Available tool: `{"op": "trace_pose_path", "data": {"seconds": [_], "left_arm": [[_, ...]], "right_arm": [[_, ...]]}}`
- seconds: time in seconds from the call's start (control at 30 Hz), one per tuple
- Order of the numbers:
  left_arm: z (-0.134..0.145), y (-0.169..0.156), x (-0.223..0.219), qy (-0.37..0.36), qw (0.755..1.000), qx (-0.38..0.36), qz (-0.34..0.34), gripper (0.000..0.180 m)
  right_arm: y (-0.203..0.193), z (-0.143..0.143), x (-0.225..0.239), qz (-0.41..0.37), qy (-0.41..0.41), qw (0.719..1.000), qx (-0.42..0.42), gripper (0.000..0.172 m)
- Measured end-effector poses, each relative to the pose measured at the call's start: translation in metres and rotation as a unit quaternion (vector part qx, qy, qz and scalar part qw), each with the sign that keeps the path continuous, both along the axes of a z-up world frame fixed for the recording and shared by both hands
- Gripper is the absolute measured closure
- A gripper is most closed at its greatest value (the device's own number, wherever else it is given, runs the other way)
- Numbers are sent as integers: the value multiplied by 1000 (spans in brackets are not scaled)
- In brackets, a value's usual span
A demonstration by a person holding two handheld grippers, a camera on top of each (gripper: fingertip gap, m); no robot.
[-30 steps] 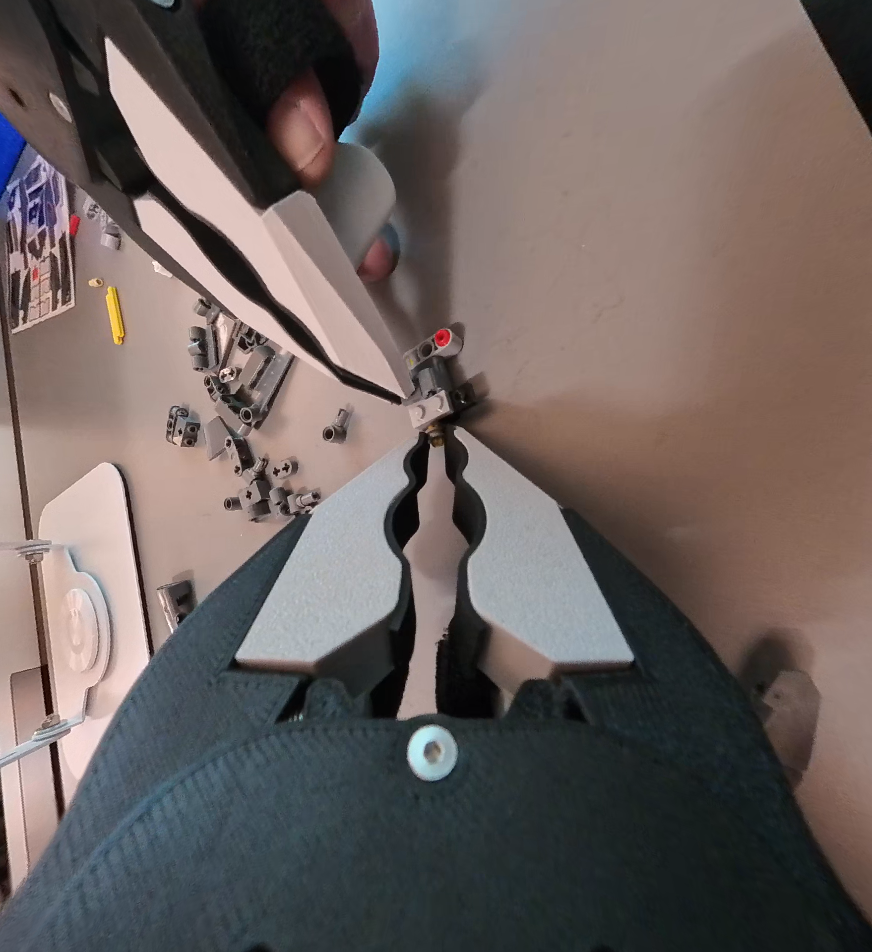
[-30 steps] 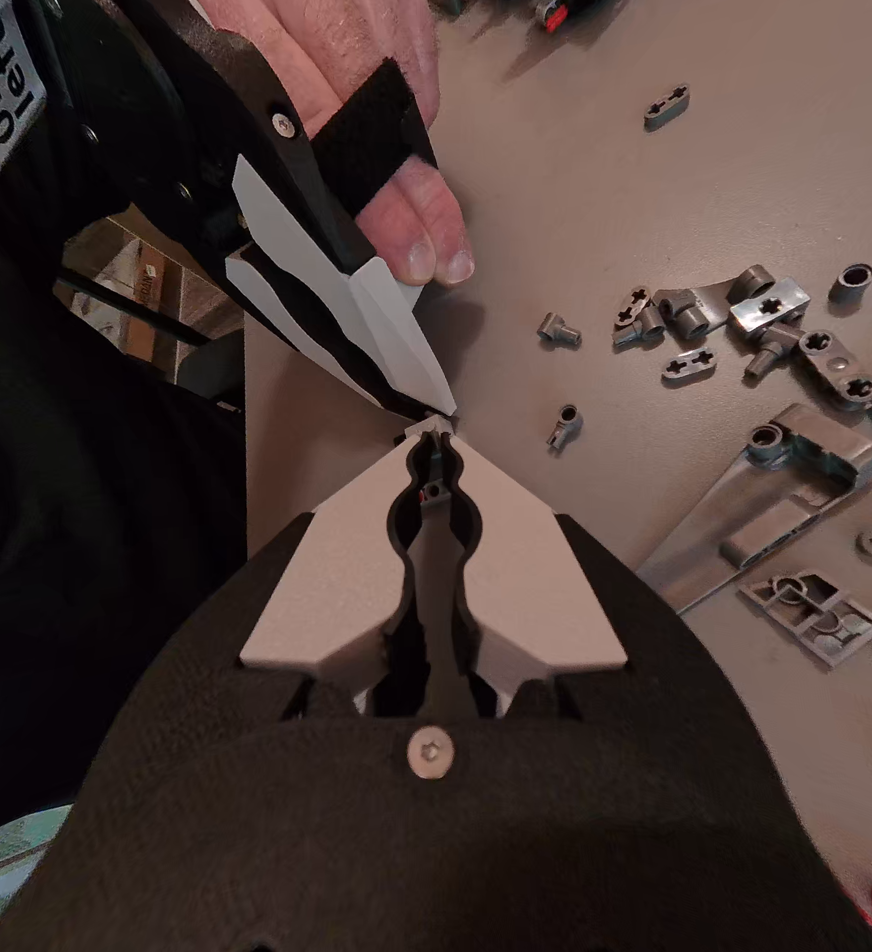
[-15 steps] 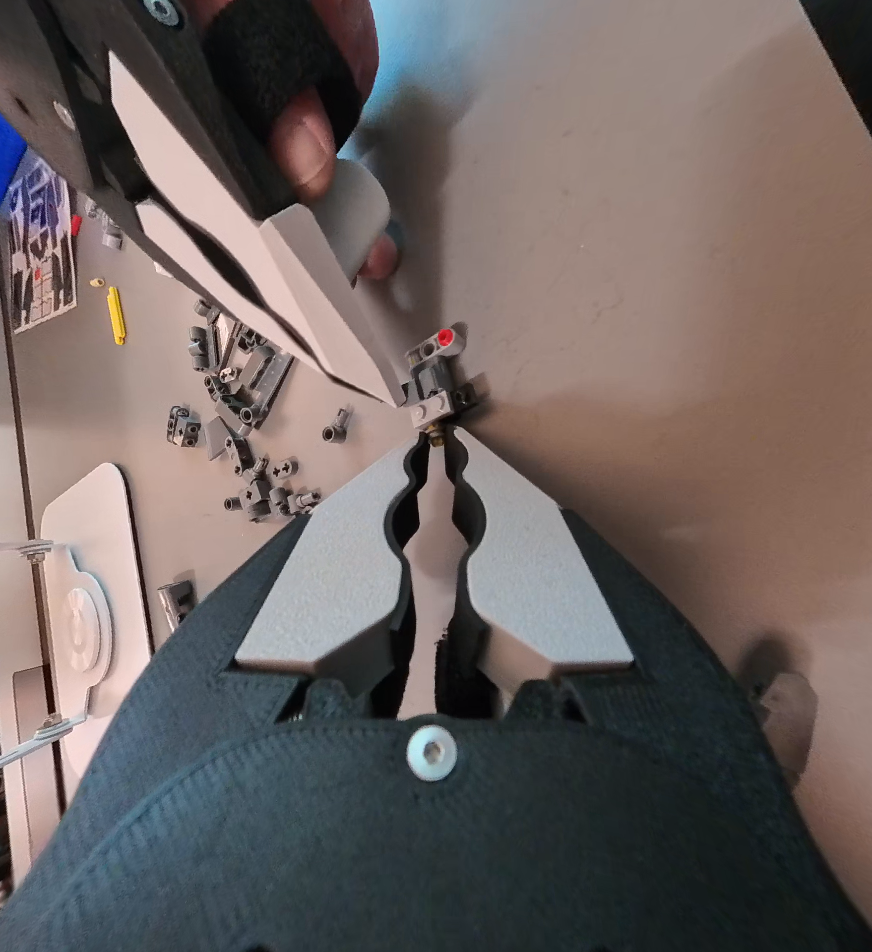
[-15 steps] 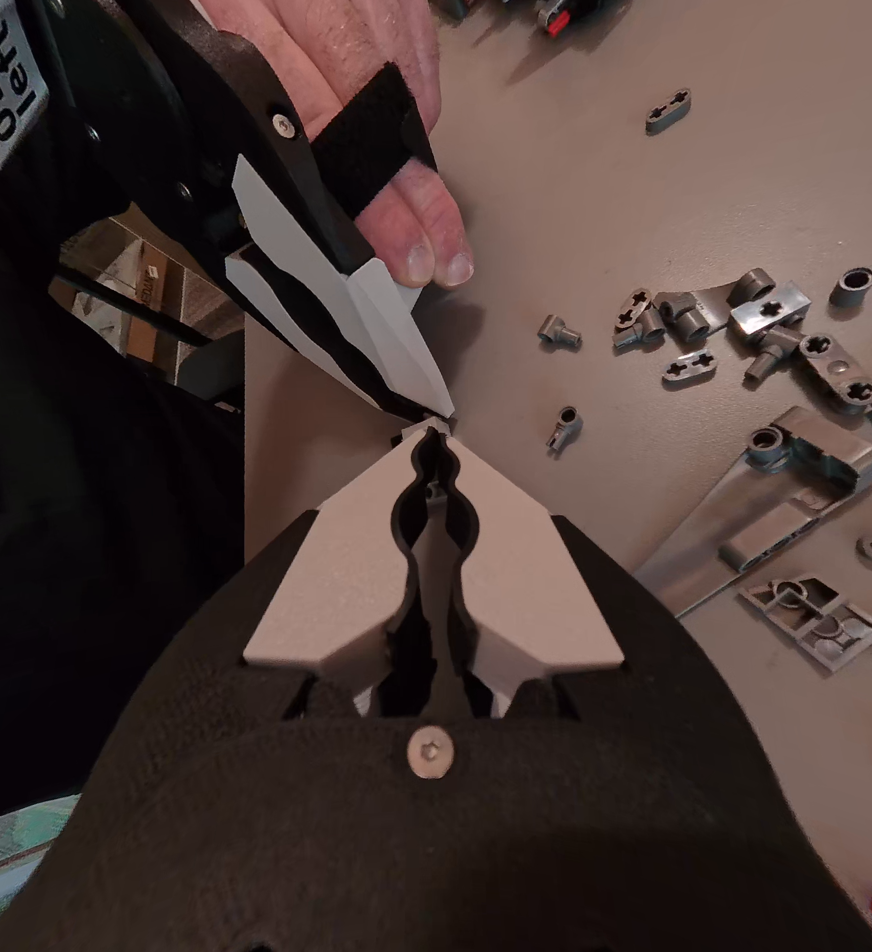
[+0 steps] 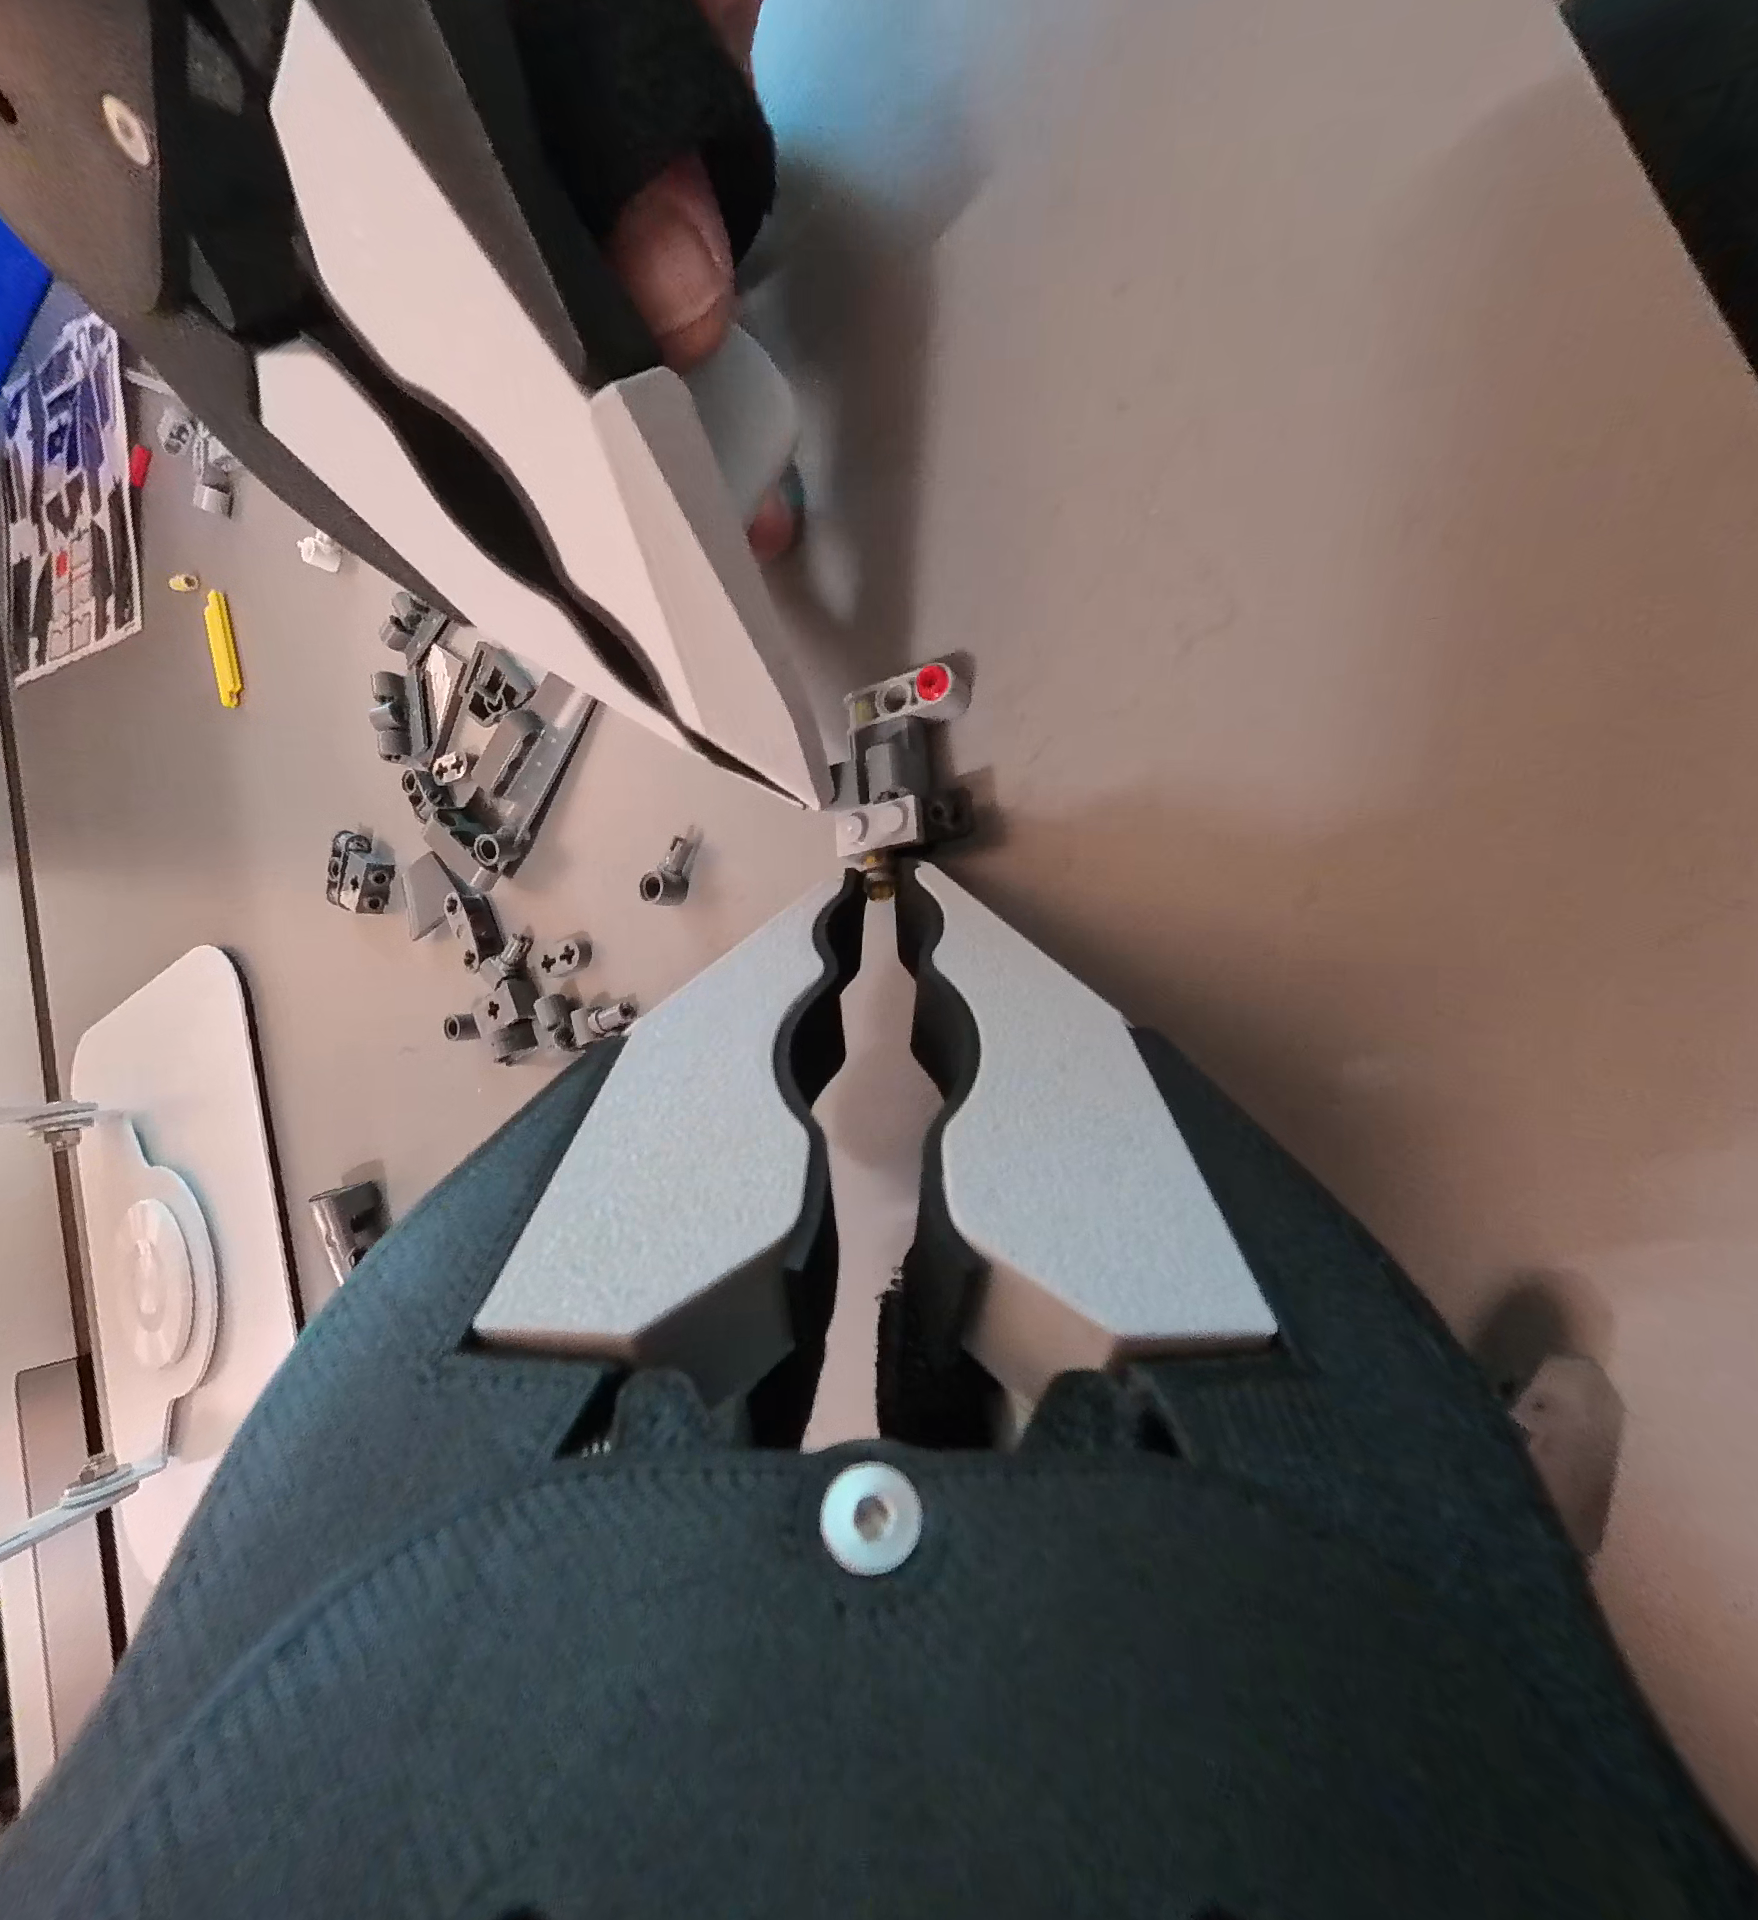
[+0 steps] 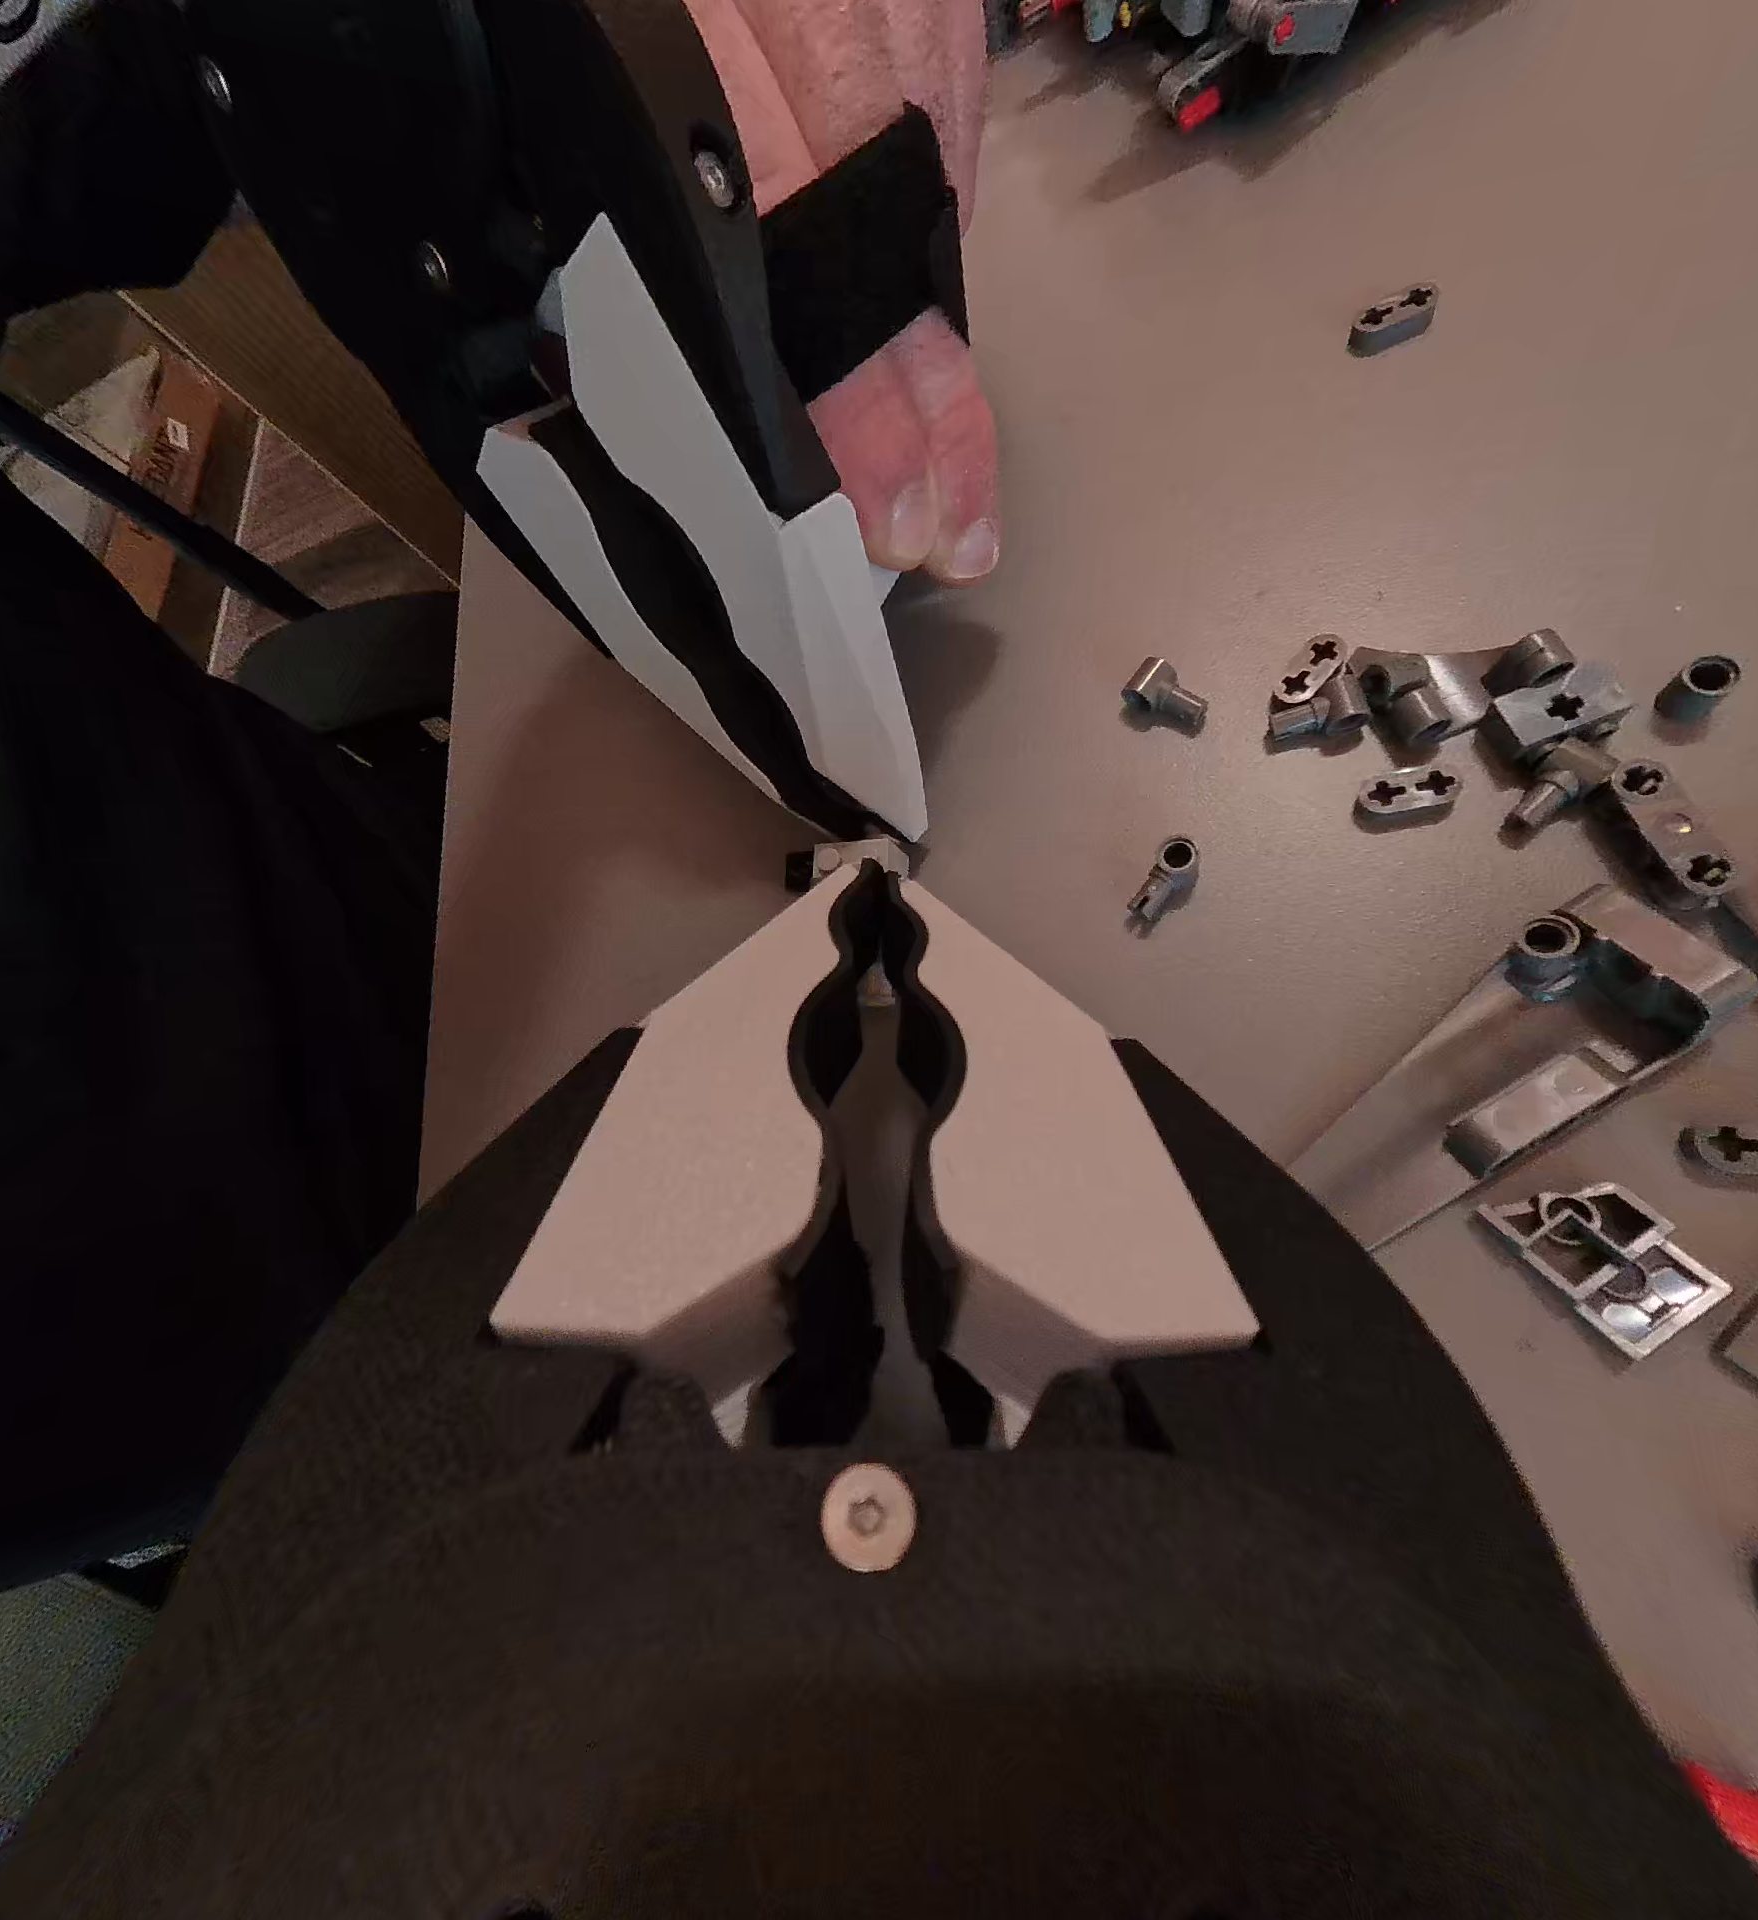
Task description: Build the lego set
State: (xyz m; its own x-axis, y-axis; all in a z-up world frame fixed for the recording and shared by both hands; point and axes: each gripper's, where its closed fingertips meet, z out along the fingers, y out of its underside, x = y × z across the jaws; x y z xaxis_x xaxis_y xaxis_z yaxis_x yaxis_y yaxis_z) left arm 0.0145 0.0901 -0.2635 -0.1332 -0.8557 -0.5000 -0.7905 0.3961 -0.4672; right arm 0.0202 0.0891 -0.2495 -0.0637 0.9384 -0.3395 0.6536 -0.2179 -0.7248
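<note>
Beige tabletop [image 5: 1270,520], loose grey parts [image 5: 459,748] strewn off left gripper [image 5: 880,881]. We note it pinching tan pin under small brick assembly [image 5: 890,769]; right gripper [image 6: 873,878] pressed onto same assembly. Tip-only holds; we judge twisting may drop it.

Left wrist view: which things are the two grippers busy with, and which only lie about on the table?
In hand: small grey brick assembly; its tan pin between the fingers of the left gripper; tip of the right gripper against it.
Lying about: loose grey parts, yellow rod, printed sheet, white board.
</note>
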Motion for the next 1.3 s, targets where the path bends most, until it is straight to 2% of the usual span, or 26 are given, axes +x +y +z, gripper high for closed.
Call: {"op": "trace_pose_path", "data": {"seconds": [0.53, 0.97, 1.17, 1.2, 1.27, 1.3], "left_arm": [[0, -2, 2, -3, 1000, -8, -2, 176], [0, -2, 2, -2, 1000, -16, -4, 176], [0, -2, 3, 0, 1000, -11, -1, 176], [0, -2, 4, -2, 1000, -9, 3, 176], [0, -1, 4, -2, 1000, -8, 11, 176], [0, -1, 5, -1, 1000, -10, 16, 176]], "right_arm": [[-4, 0, 3, 21, 18, 993, 113, 172], [-4, -1, 4, 24, 21, 970, 241, 172], [-1, 2, 4, -5, 16, 977, 214, 172], [2, 3, 6, -13, 8, 974, 228, 171], [1, 6, 9, -26, 1, 974, 226, 149], [3, 8, 11, -35, -1, 973, 229, 147]]}}
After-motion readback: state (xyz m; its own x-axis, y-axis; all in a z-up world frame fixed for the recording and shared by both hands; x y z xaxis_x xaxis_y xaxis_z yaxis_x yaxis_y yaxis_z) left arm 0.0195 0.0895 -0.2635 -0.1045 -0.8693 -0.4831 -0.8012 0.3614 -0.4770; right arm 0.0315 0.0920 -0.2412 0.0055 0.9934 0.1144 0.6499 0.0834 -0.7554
